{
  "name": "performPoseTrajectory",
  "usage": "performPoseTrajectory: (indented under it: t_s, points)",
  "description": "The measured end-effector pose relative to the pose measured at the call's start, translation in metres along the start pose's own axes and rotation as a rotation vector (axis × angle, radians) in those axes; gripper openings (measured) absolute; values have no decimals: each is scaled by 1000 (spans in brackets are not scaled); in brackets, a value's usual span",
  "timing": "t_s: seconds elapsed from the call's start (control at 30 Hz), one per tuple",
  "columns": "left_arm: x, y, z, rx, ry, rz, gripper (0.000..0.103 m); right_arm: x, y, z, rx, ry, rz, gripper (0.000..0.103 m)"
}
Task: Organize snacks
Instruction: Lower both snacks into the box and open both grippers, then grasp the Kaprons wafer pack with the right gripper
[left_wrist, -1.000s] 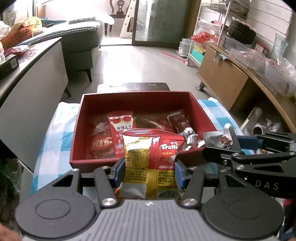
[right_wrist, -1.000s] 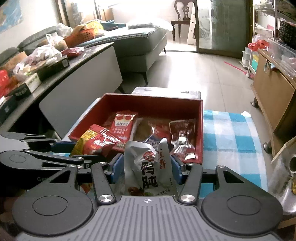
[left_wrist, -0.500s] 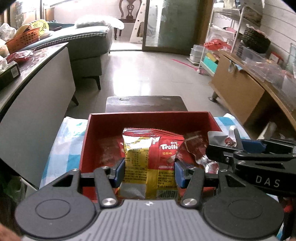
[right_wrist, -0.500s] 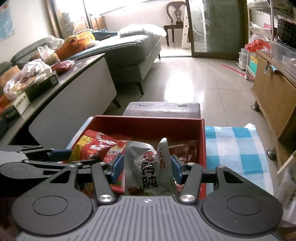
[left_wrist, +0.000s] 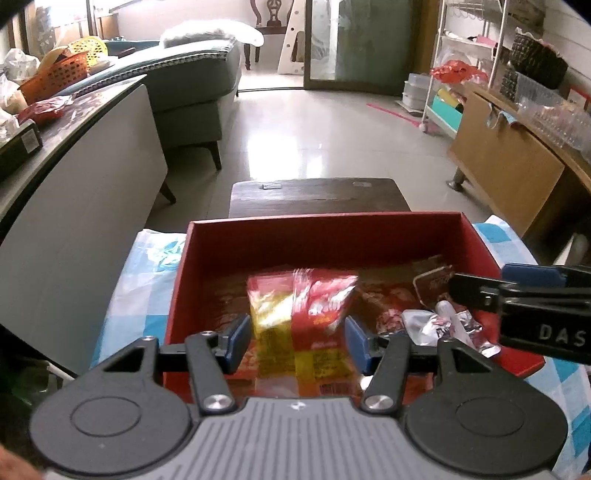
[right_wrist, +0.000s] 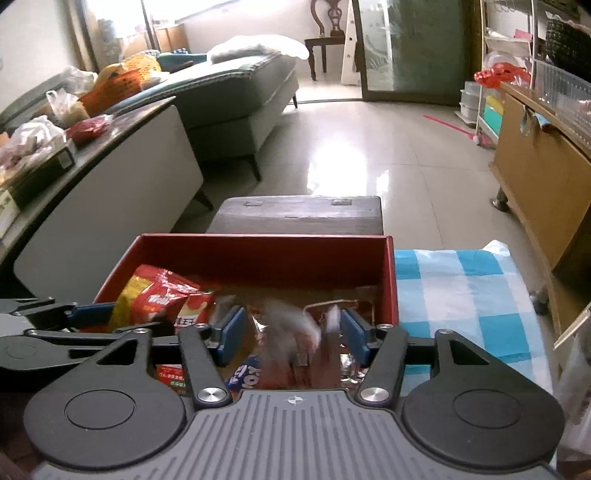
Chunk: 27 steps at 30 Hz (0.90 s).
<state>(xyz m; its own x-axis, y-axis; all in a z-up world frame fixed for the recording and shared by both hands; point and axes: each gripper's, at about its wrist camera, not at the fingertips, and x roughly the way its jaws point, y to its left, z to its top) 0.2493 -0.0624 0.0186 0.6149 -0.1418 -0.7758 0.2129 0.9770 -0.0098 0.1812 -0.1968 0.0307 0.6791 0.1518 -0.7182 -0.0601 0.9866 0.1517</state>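
A red box (left_wrist: 325, 236) sits on a counter with a blue and white checked cloth (right_wrist: 461, 295) over it. The box is open on top and has snack packs lying in it.

The left gripper (left_wrist: 297, 330) is over the near side of the box. Its jaws are opening. A red and yellow gummy pack (left_wrist: 301, 306) is between the blue pads (left_wrist: 236, 338), but it looks blurry and the pads are not pressing on it. There is a small gap on each side of the pack. The pack is over the inside of the box, near the middle.

The right gripper (right_wrist: 291, 334) is beside the left one, over the right part of the box. Its jaws are opening too. A silver pack (right_wrist: 291, 332) is between them, very blurry, and the pads do not touch it. It is low in the box, on top of other shiny packs. In the left view the same silver pack (left_wrist: 443, 326) shows as a crumpled shape near the right wall of the box.

From the right view, the gummy pack (right_wrist: 155, 295) is at the left side of the box, and a red and white pack (right_wrist: 192, 312) lies just beside it. A blue pack (right_wrist: 245, 374) peeks out at the near edge.

A dark stool (right_wrist: 299, 214) stands just behind the box. A grey sofa (right_wrist: 236, 96) is farther back on the left, and a wooden cabinet (left_wrist: 506, 173) is on the right
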Motion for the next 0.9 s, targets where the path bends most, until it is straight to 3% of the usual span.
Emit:
performPoseTrajectory:
  t_s: [0.3, 0.47, 0.6, 0.77, 0.9]
  points:
    - [-24, 9, -12, 29, -11, -15, 62, -22, 10, -8, -41, 3, 34, 74]
    - [-41, 24, -33, 40, 44, -68, 62, -40, 23, -26, -114, 44, 91, 77]
    - [-50, 26, -50, 74, 86, -158, 62, -52, 29, -43, -153, 84, 133, 81]
    - [-26, 23, -64, 74, 168, -176, 63, -51, 32, -66, -218, 158, 163, 81]
    - [-1, 28, -69, 0, 257, -178, 63, -30, 35, -78, -272, 236, 170, 83]
